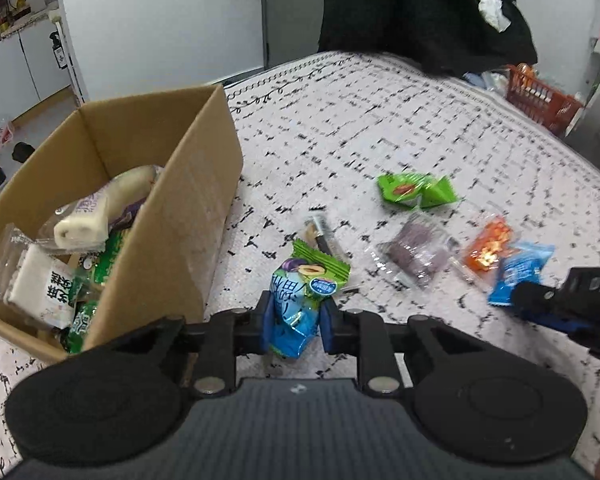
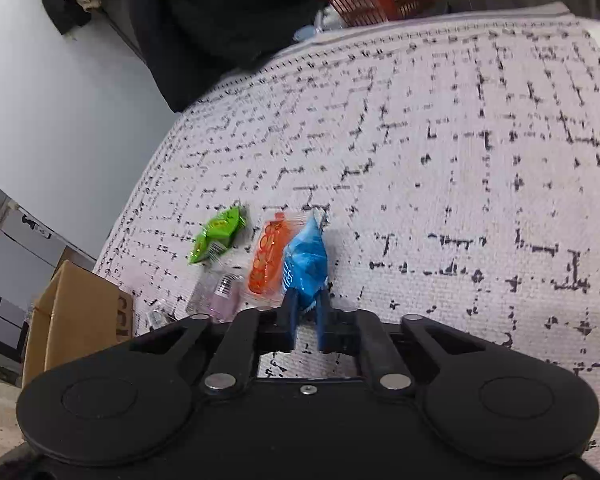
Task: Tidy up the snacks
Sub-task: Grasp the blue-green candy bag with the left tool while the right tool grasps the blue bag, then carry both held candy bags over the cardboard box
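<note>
Left wrist view: left gripper [image 1: 296,312] clamped on blue-green snack packet [image 1: 300,304] at lower centre, beside cardboard box [image 1: 196,200]; right gripper [image 2: 306,308] clamped on blue packet [image 2: 306,264].

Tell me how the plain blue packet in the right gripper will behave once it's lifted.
The blue packet looks like thin crinkled film, so it probably flops beyond the right gripper. It seems puffy and small, likely light. Glossy wrap pinched near one end may slip or swing.
</note>
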The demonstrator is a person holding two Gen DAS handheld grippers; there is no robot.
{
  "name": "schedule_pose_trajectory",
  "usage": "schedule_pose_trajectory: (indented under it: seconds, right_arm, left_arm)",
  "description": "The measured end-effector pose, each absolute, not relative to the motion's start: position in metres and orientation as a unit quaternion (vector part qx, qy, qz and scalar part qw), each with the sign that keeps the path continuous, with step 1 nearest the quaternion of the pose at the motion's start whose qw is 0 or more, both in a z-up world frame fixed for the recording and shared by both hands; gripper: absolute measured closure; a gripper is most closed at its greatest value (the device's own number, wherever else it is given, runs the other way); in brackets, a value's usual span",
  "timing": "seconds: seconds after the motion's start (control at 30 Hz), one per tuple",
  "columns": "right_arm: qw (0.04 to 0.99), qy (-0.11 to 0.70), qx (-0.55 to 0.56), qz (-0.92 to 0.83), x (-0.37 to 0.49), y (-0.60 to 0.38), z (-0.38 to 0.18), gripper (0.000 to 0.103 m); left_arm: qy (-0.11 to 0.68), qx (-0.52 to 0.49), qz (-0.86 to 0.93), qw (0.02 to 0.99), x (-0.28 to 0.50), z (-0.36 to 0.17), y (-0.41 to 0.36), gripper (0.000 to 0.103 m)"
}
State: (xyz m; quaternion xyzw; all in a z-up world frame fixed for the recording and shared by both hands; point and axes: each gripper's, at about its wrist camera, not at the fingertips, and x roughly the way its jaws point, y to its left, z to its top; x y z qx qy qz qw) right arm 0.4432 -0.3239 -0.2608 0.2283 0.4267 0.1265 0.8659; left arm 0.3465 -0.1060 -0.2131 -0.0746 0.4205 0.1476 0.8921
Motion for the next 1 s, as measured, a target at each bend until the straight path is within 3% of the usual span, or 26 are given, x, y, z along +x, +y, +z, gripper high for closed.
schedule_pose_trajectory:
  seconds: [1.0]
  right_arm:
    - [0.893,0.323,0.221,0.222,0.412,-0.265,-0.197,0.099]
  left_arm:
    - [0.337,-0.102,0.149,0.924,0.328,-0.112,-0.046,0.081]
